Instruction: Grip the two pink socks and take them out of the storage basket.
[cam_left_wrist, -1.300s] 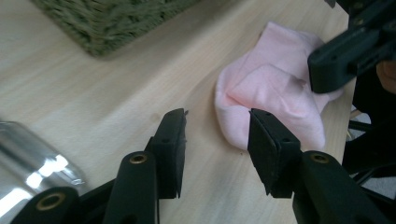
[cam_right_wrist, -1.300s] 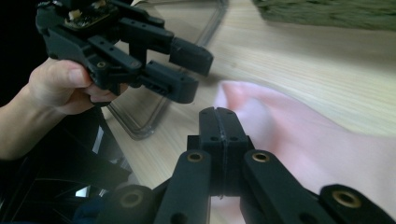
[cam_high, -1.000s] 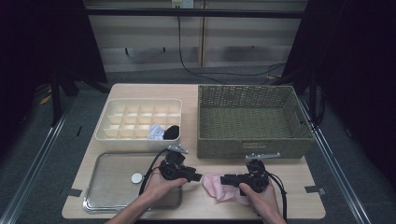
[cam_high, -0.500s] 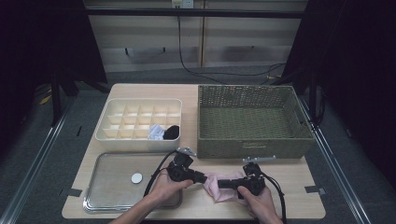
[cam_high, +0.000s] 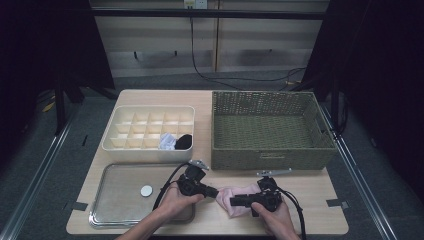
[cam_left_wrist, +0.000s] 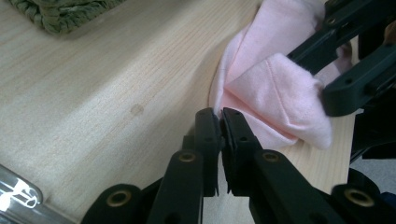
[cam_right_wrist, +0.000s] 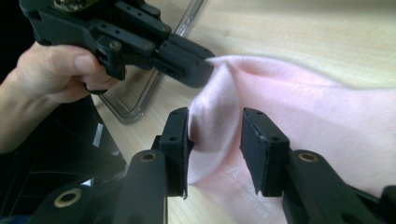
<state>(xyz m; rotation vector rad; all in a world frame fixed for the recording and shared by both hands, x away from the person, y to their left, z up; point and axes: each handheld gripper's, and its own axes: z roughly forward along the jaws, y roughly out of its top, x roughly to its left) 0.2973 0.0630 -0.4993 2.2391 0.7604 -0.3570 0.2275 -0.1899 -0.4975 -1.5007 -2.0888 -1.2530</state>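
- dark curtains and a pale panelled wall with hanging cables close off the far side of the room, behind a light wooden table (cam_high: 310, 195).
- near the table's front edge, right of centre, lies a crumpled soft pink cloth (cam_high: 239, 196), flat on the wood and partly folded over itself.
- left gripper (cam_high: 214, 192), black and held in the person's left hand (cam_high: 175, 200), points right at the cloth's left edge; in the left gripper view its jaws are pressed almost together with a corner of the pink cloth (cam_left_wrist: 280, 93) pinched at their tips.
- right gripper (cam_high: 234, 202), held in the right hand (cam_high: 272, 215), points left across the cloth; in the right gripper view its jaws stand partly apart with a raised fold of the cloth (cam_right_wrist: 299, 116) between them, the fabric against the left pad, a gap at the right pad.
- the two grippers meet tip to tip over the cloth's left part.
- a shiny metal tray (cam_high: 107, 210) sits at the near left, with a small white round disc (cam_high: 146, 190) on it.
- a cream plastic divided organiser box (cam_high: 150, 129) stands far left, holding a white item (cam_high: 167, 141) and a black item (cam_high: 184, 141) in its near right compartments.
- a large green woven basket (cam_high: 270, 130) stands far right.
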